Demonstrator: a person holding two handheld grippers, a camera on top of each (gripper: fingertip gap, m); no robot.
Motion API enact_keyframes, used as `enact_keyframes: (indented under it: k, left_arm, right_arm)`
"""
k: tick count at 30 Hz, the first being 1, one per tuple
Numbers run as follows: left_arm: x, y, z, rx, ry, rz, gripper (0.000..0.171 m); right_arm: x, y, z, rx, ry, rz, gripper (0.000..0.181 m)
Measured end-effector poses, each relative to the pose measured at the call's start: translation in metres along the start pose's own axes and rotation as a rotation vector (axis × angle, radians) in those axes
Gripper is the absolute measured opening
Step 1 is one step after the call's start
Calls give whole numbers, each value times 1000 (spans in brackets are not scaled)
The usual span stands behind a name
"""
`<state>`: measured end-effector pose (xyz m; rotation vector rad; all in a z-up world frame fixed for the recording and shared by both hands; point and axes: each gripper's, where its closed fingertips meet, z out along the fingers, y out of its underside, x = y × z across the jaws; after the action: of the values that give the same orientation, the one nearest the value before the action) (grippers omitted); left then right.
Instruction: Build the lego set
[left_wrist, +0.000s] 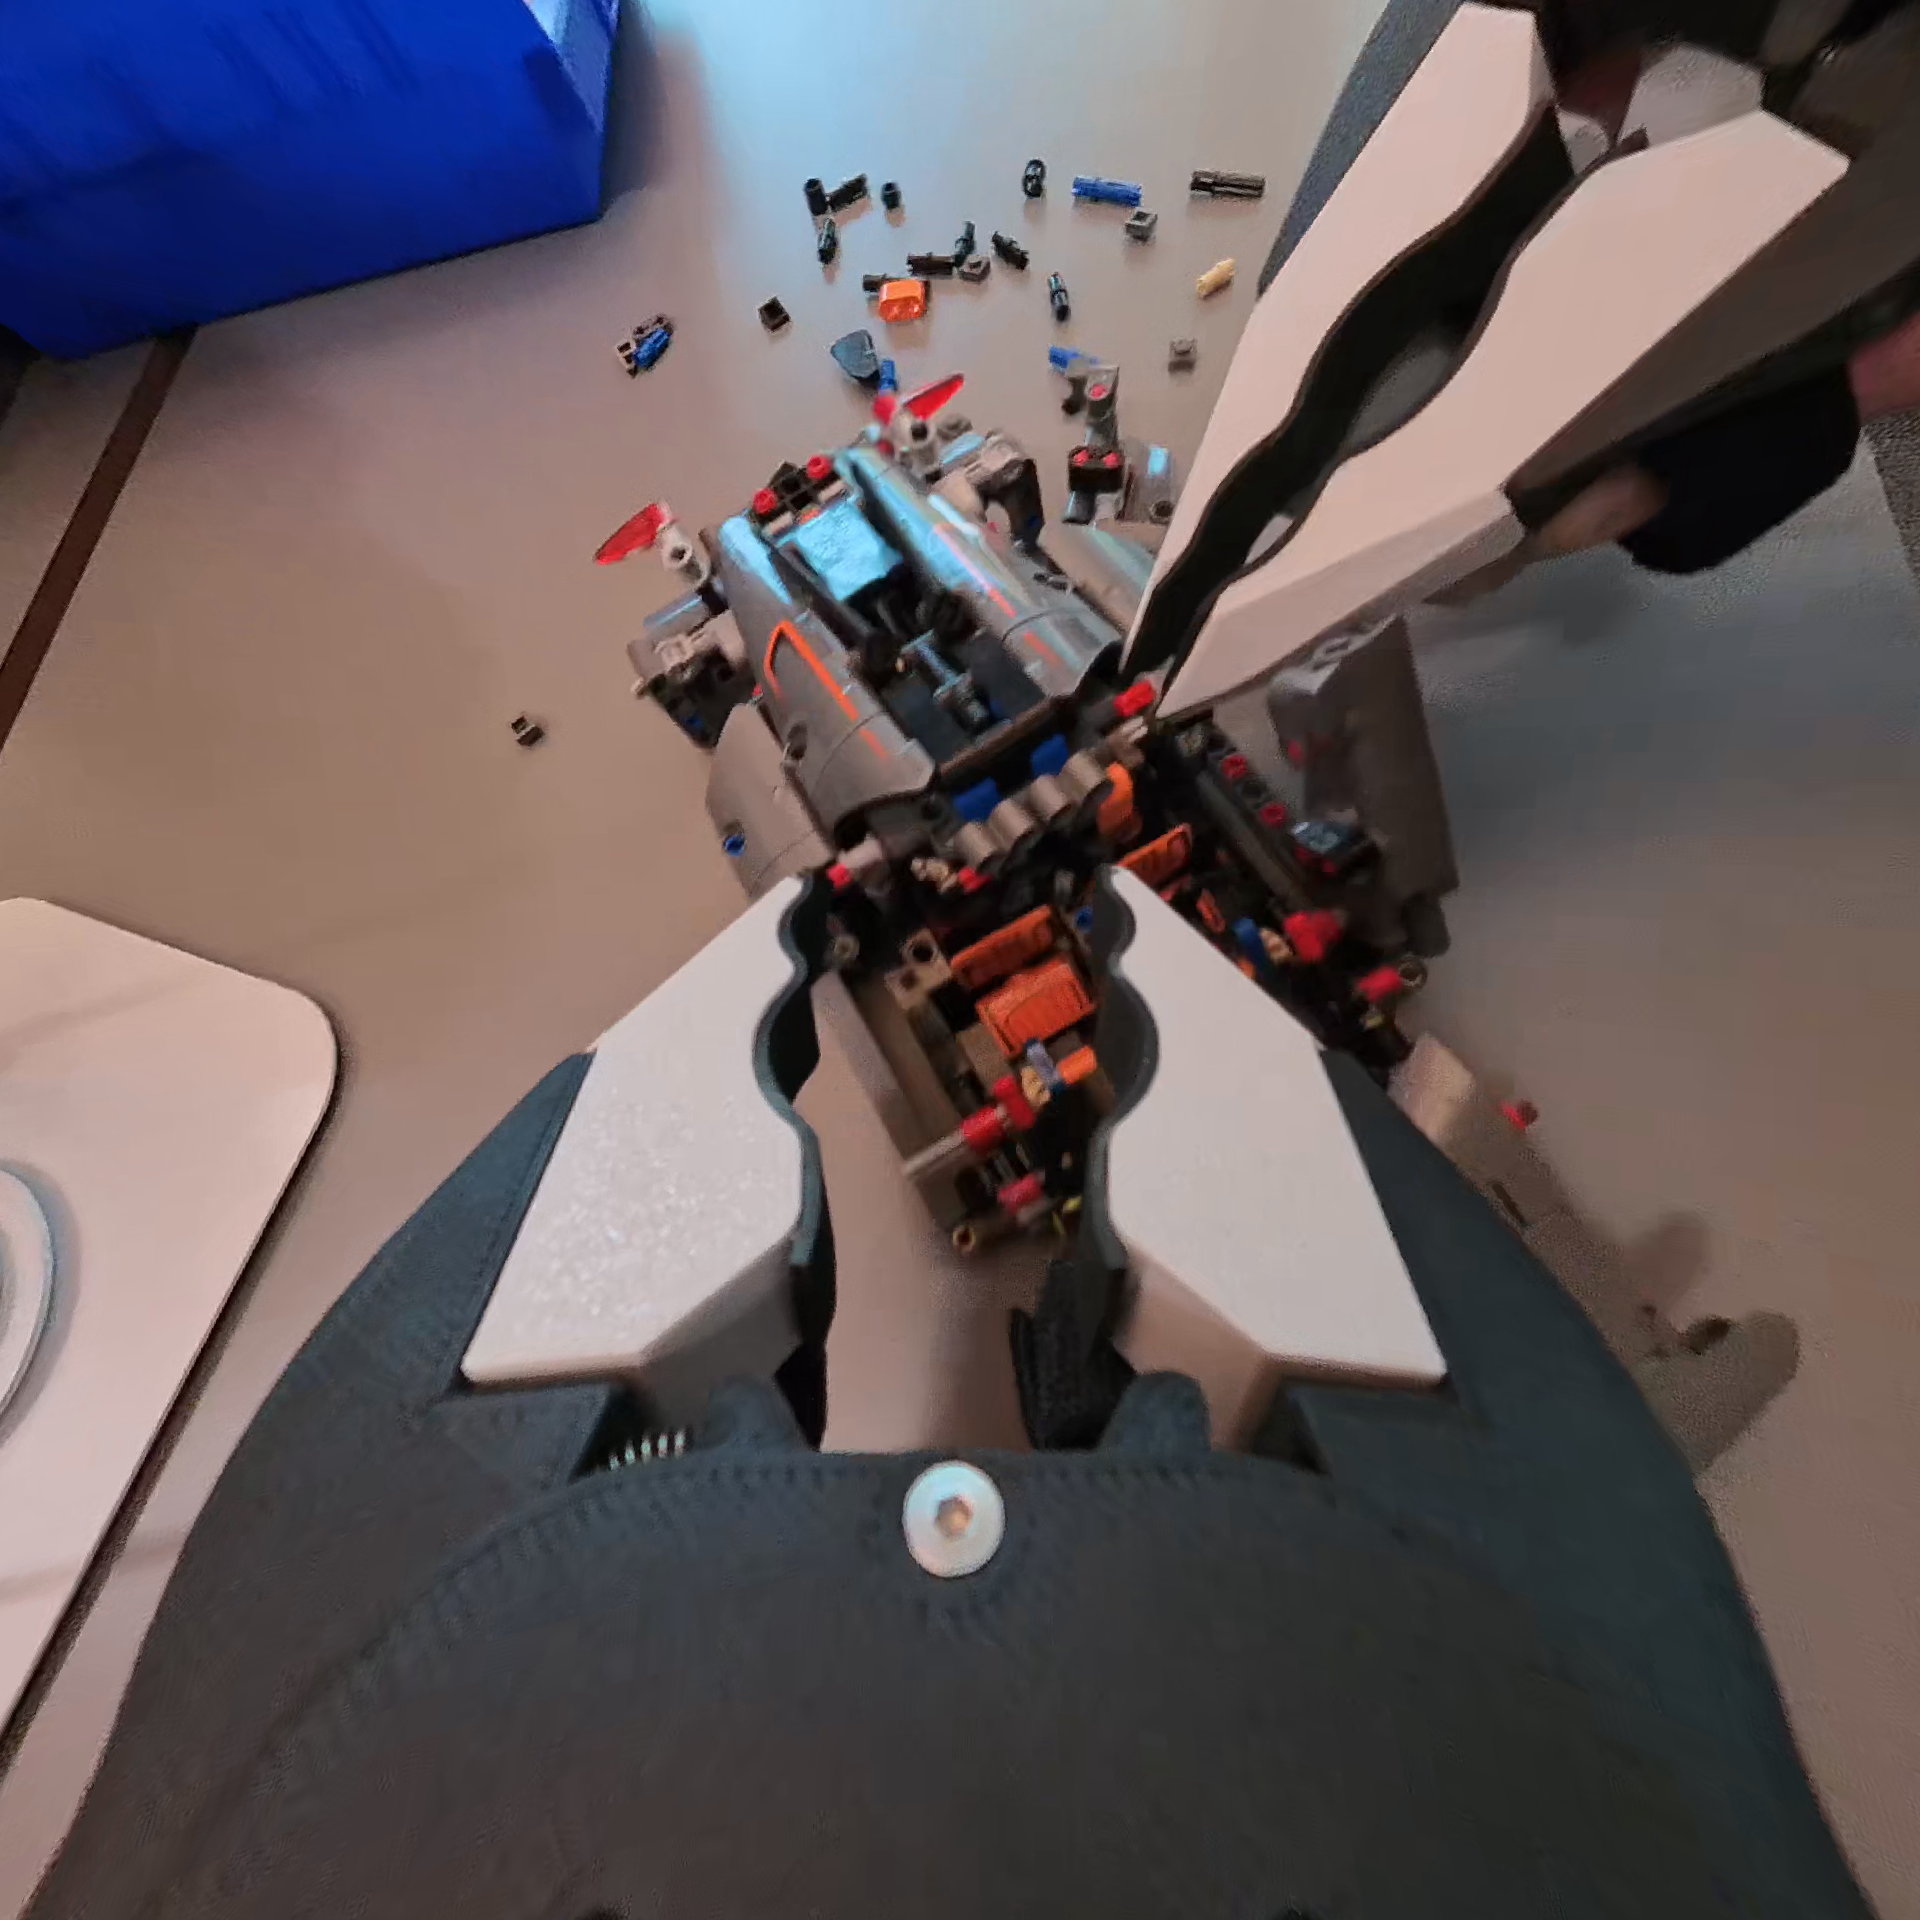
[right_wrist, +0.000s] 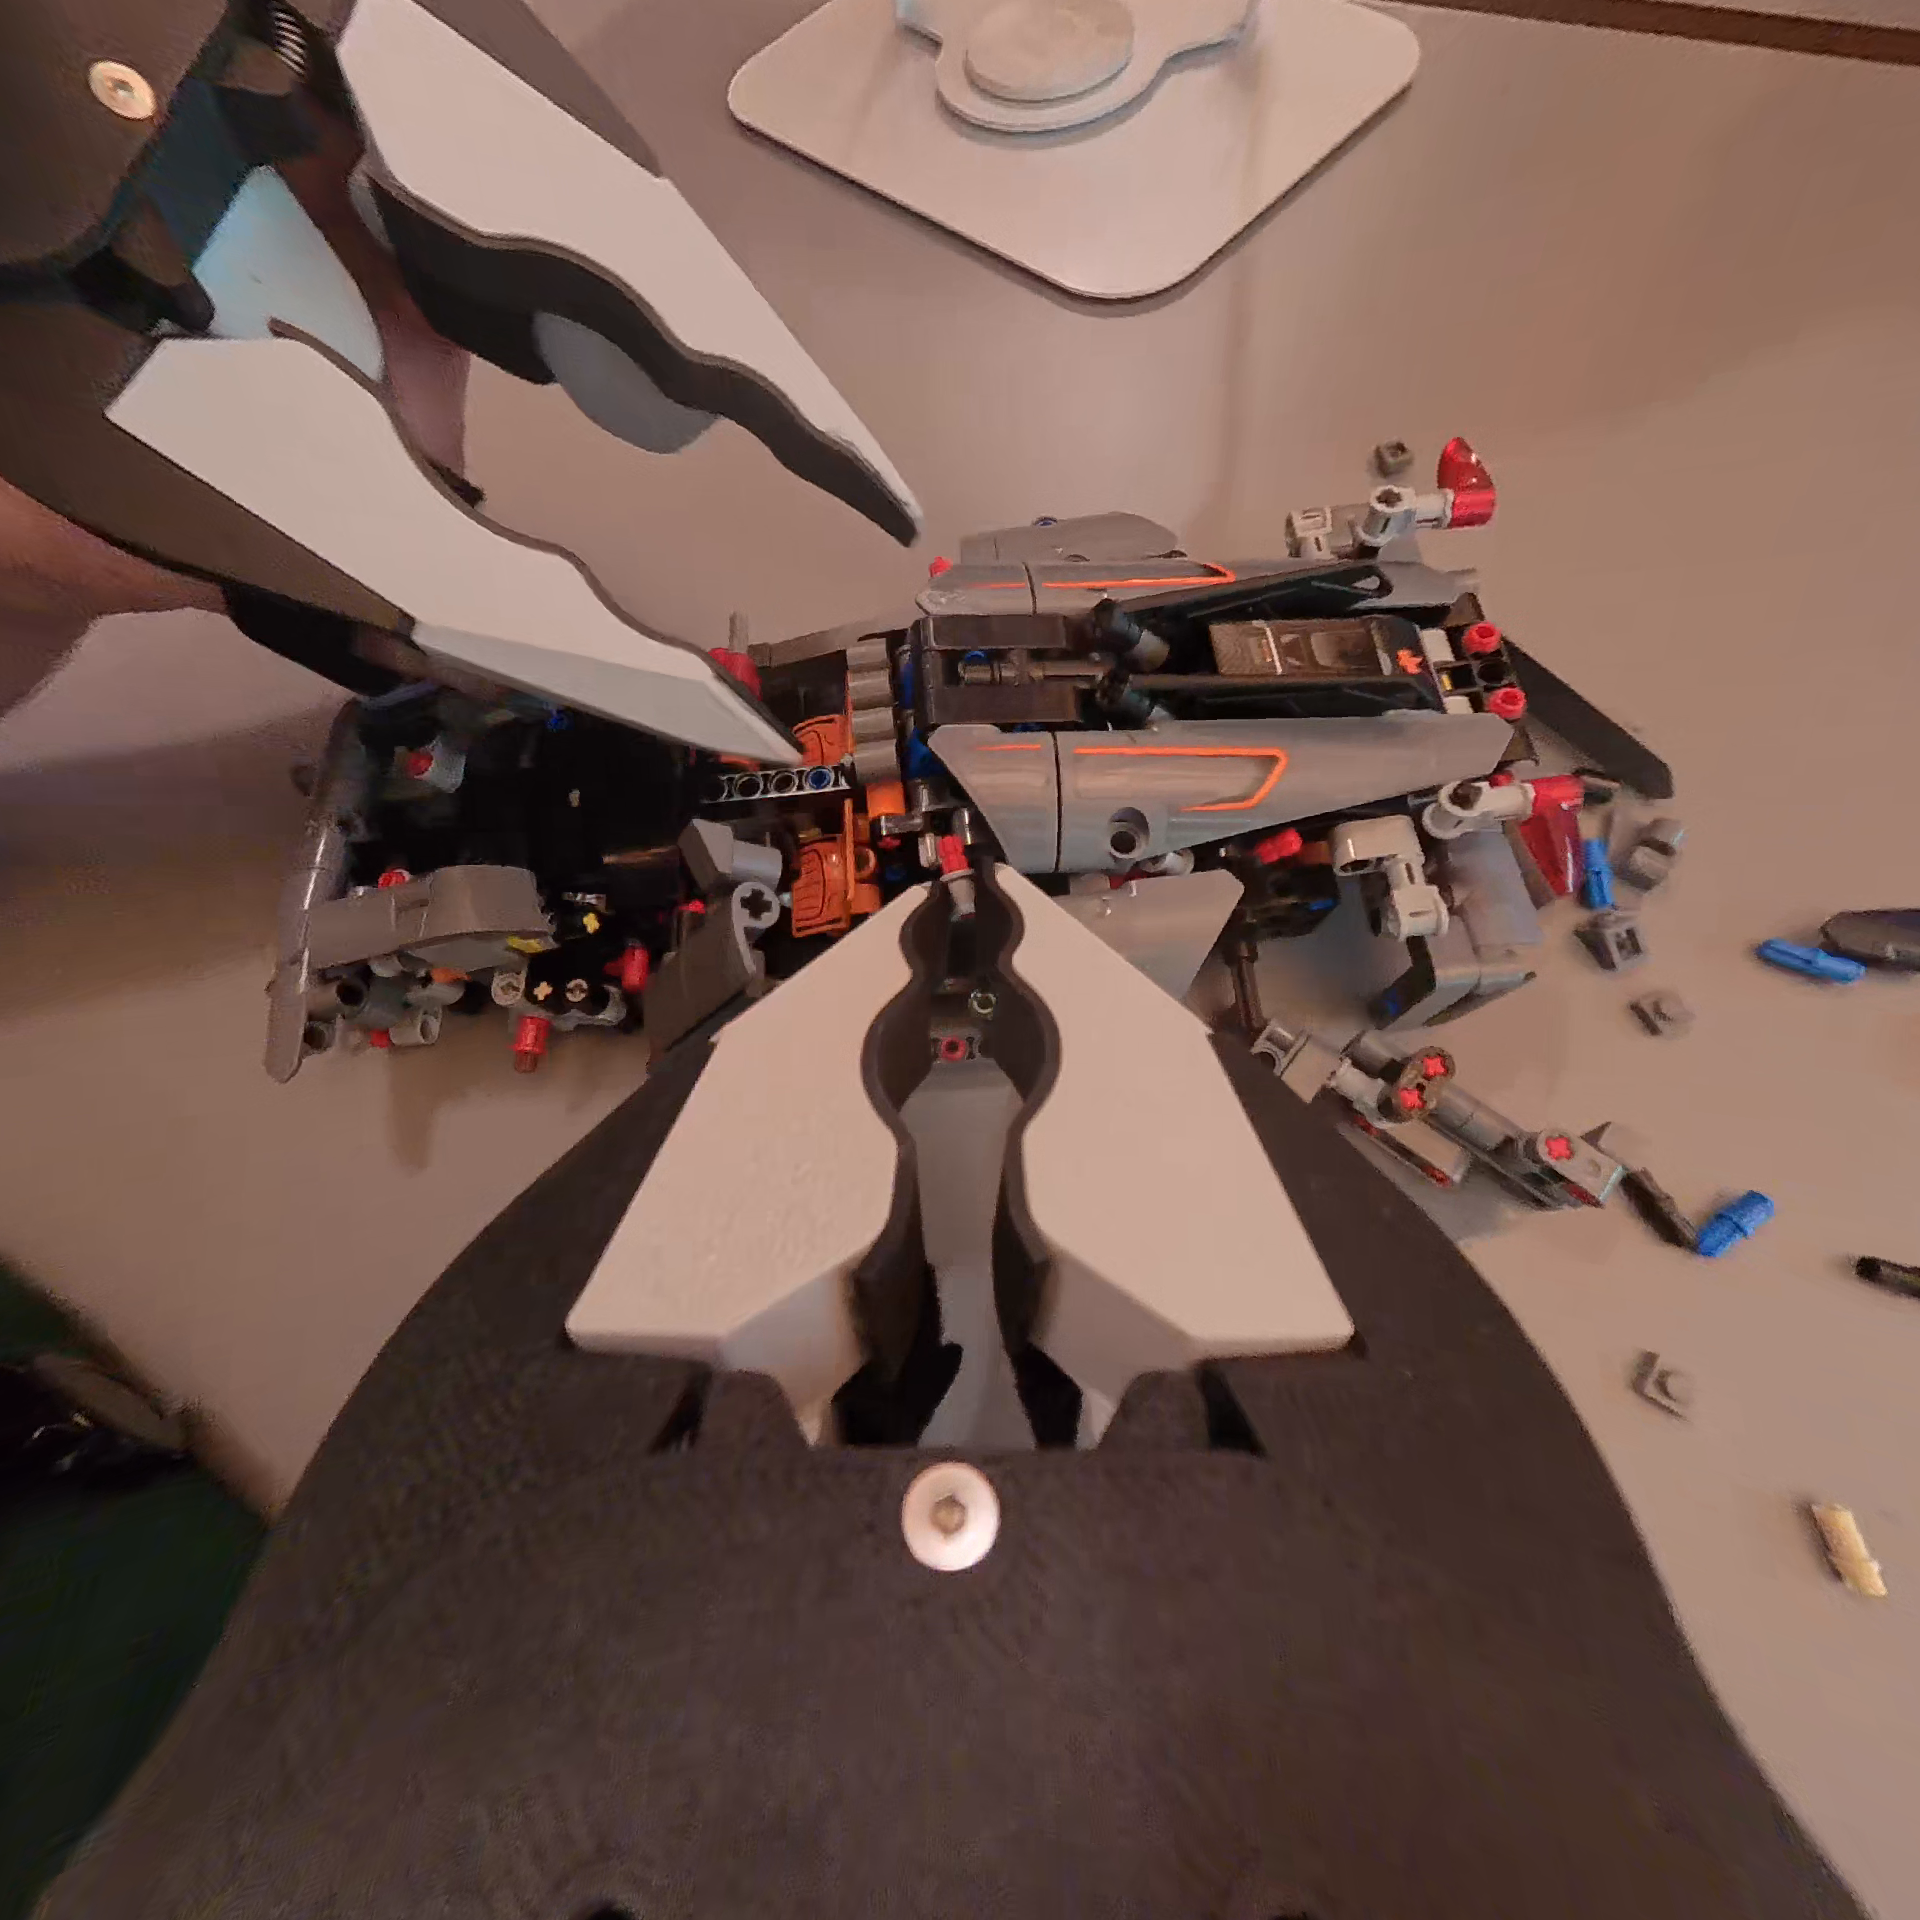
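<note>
Half-built grey, black and orange model car (right_wrist: 1091, 748) lying on the counter (right_wrist: 1455, 416), loose pieces (left_wrist: 966, 260) scattered beyond it. Left tool (left_wrist: 961, 904), spread wide, straddles the open orange-and-black midsection without gripping it. Right tool (right_wrist: 964, 896), pressed nearly together, pinches a small red-tipped pin (right_wrist: 958, 868) at the car's side, just below the grey panel with the orange stripe (right_wrist: 1174, 790). Likely risks: with the car unclamped, a push on the pin could slide or tip the whole body; an off-axis push could jam the pin or pop nearby parts loose; a slip could send it among the loose pieces.
</note>
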<state>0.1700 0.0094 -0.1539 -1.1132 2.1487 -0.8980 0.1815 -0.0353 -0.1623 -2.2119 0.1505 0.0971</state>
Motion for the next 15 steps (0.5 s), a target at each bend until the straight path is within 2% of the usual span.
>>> enact_keyframes:
  k: [6, 15]
  left_arm:
    - [-2, -2, -1, 33, 44, -23, 51]
    - [-18, -32, -1, 74, 150, 163, 58]
  right_arm:
    - [11, 1, -3, -20, -21, 27, 3]
    - [15, -1, -4, -38, -128, 150, 3]
